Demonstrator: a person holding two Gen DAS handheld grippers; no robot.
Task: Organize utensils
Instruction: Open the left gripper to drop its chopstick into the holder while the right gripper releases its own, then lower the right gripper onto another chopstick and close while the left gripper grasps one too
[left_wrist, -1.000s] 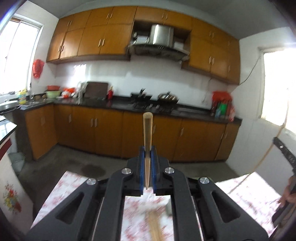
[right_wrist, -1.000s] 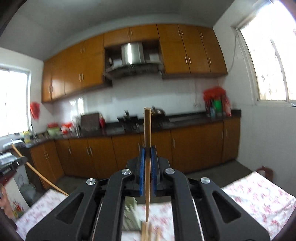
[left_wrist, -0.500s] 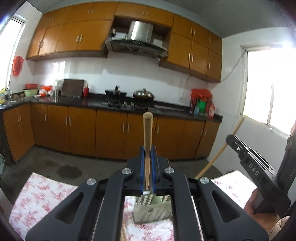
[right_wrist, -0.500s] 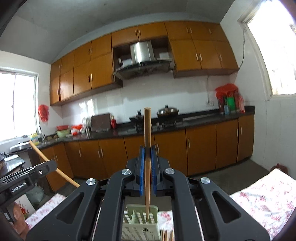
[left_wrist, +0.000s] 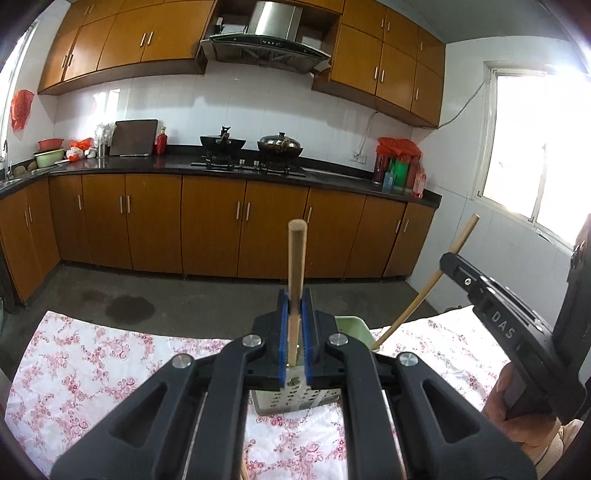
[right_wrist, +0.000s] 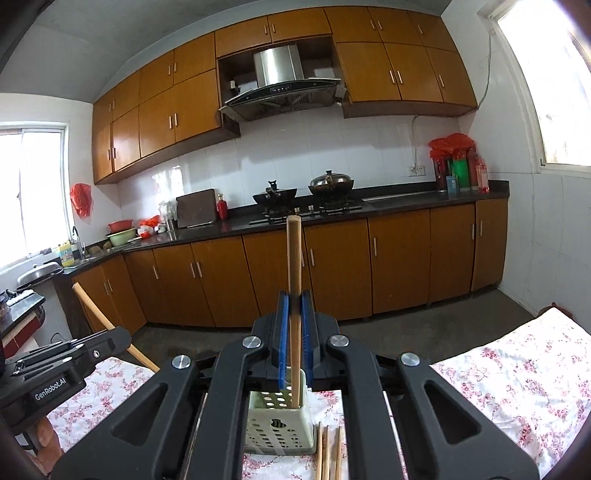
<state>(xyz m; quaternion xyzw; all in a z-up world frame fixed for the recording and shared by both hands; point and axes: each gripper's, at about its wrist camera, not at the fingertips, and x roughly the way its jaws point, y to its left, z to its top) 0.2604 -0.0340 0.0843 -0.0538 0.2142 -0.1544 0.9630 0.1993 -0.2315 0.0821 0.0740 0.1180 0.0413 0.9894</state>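
My left gripper (left_wrist: 294, 306) is shut on a wooden chopstick (left_wrist: 296, 266) held upright, its lower tip at the top of the pale green perforated utensil holder (left_wrist: 295, 400). My right gripper (right_wrist: 294, 306) is shut on a second chopstick (right_wrist: 294, 288), whose lower end stands inside the same holder (right_wrist: 279, 424). In the left wrist view the right gripper's body (left_wrist: 506, 325) is at the right, its chopstick (left_wrist: 428, 284) slanting down into the holder. In the right wrist view the left gripper's body (right_wrist: 55, 365) is at the left with its chopstick (right_wrist: 107, 325).
The holder stands on a table with a white cloth with red flowers (left_wrist: 110, 362). Several loose chopsticks (right_wrist: 328, 454) lie on the cloth beside the holder. Kitchen cabinets, a stove with pans and a concrete floor lie beyond the table.
Both grippers have moved over the holder and lowered. The right chopstick's tip has gone down into the holder and the left one's tip has come down to its rim.
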